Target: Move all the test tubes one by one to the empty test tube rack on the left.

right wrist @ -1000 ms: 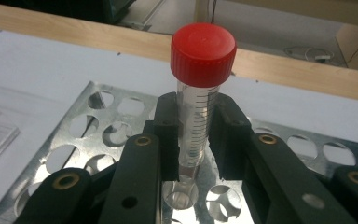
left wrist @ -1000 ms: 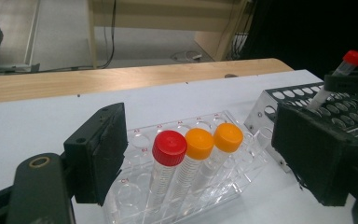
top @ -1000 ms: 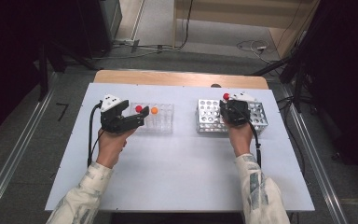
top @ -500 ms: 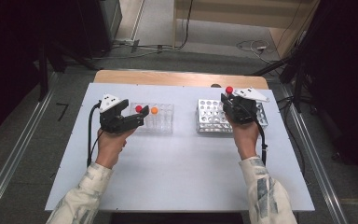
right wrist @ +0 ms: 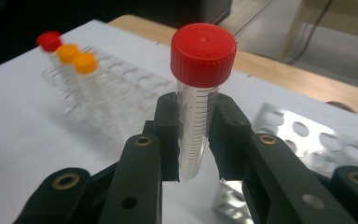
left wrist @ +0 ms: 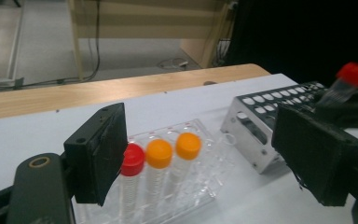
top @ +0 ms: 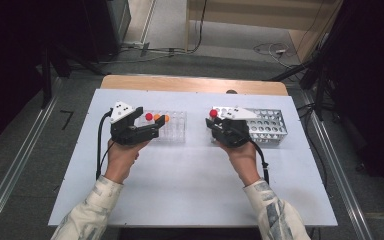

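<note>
My right gripper (right wrist: 193, 140) has its two black pads pinched tight on the clear body of a red-capped tube (right wrist: 199, 93), which stands upright between them with its cap well above the pads and its lower end hanging free over the white table (top: 180, 180). From above, that gripper (top: 226, 131) sits at the left end of the metal rack (top: 267, 127), with the tube's red cap (top: 213, 113) at about eleven o'clock from my hand. My left gripper (left wrist: 200, 154) has its jaws spread wide with nothing between the pads; it rests low at the near left of the clear plastic rack (left wrist: 186, 186). In that rack stand three tubes in a row: one more red-capped tube (left wrist: 131, 161) just beside my left pad, then two orange-capped tubes (left wrist: 172, 149) toward three o'clock of it. The clear rack lies at about nine o'clock from the metal rack, the two well apart, and a wooden board (top: 195, 84) runs along the table's far edge at twelve o'clock
</note>
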{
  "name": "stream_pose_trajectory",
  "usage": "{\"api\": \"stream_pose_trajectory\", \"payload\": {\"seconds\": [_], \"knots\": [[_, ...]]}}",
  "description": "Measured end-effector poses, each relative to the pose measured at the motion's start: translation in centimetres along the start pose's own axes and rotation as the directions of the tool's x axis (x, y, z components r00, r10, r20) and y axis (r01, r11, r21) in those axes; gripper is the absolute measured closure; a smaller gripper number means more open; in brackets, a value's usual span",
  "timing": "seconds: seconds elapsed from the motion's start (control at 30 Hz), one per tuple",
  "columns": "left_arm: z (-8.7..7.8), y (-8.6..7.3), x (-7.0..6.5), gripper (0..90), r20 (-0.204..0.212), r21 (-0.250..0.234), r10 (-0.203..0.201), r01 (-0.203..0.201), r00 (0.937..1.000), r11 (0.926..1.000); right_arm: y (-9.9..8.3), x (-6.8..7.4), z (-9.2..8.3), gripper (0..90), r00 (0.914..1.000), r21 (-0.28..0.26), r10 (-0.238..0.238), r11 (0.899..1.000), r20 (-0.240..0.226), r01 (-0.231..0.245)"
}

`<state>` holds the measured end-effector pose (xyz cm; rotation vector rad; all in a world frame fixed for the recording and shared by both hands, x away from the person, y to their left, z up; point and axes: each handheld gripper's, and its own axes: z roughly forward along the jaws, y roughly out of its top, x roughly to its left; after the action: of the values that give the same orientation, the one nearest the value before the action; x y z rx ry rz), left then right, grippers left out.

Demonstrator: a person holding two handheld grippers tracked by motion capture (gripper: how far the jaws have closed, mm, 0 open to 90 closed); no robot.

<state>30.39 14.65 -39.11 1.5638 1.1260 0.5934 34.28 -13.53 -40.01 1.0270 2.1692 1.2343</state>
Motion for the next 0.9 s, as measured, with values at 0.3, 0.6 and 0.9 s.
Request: {"api": "stream_pose_trajectory", "payload": {"seconds": [0.3, 0.6, 0.9], "knots": [[0.6, -0.5, -3.5, 26.8, 0.140, 0.052, 0.093, -0.101, 0.9857, 0.9935, -1.0, 4.8, 2.6, 71.5, 0.9905, 0.057, -0.075, 0.995, -0.116, 0.082], [1.7, -1.9, -4.3, 51.2, 0.182, 0.101, 0.132, -0.152, 0.9744, 0.9832, -0.9, 7.3, 3.1, 71.4, 0.9784, 0.050, -0.101, 0.992, -0.180, 0.112], [1.7, -2.0, -4.0, 68.5, 0.171, 0.097, 0.134, -0.152, 0.9761, 0.9836, -0.9, 7.5, 3.4, 71.4, 0.9758, 0.054, -0.099, 0.992, -0.195, 0.112]]}}
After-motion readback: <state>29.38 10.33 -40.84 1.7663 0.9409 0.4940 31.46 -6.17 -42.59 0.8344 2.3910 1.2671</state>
